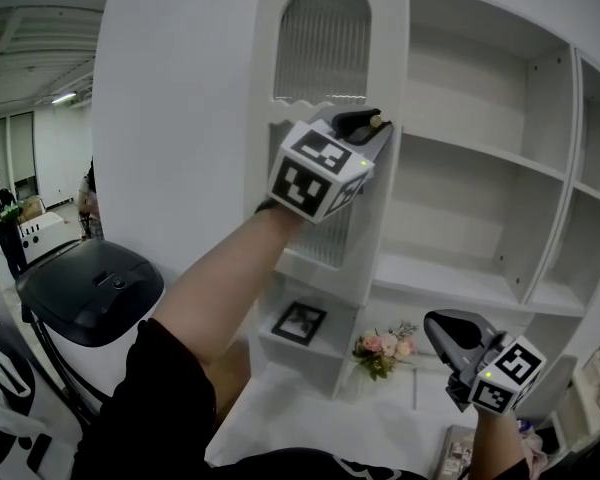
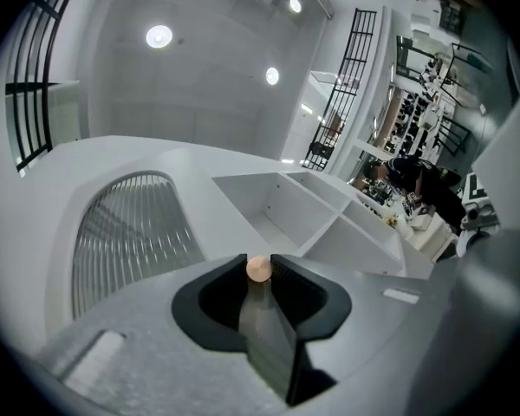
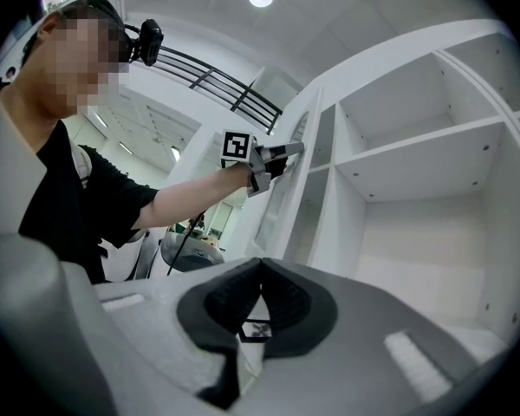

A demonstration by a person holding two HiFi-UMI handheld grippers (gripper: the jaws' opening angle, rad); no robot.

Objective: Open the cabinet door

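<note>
Two grippers showed in the head view, one high on the cabinet door [image 1: 388, 68] and one low at the right. The left gripper [image 1: 375, 122] was raised on an outstretched bare arm, and its jaws were clamped on the small round knob [image 2: 258, 269] at the door's free edge. In the left gripper view the pale, wood-coloured knob sat pinched between the two dark pads. The door was white, with an arched panel of ribbed glass [image 1: 323, 38] in its upper part. It stood swung out from the white cabinet, so its edge faced the head camera. Behind it the open shelves [image 1: 480, 158] were exposed and bare.

The right gripper [image 1: 437, 321] hung lower, well apart from the door, in front of the bottom shelf. Its jaws were closed together, tips touching, with nothing gripped between them. A small bunch of pink and white flowers [image 1: 383, 346] lay on the white surface beside the cabinet's foot. A small dark-framed picture [image 1: 299, 323] stood near the bottom of the door.
</note>
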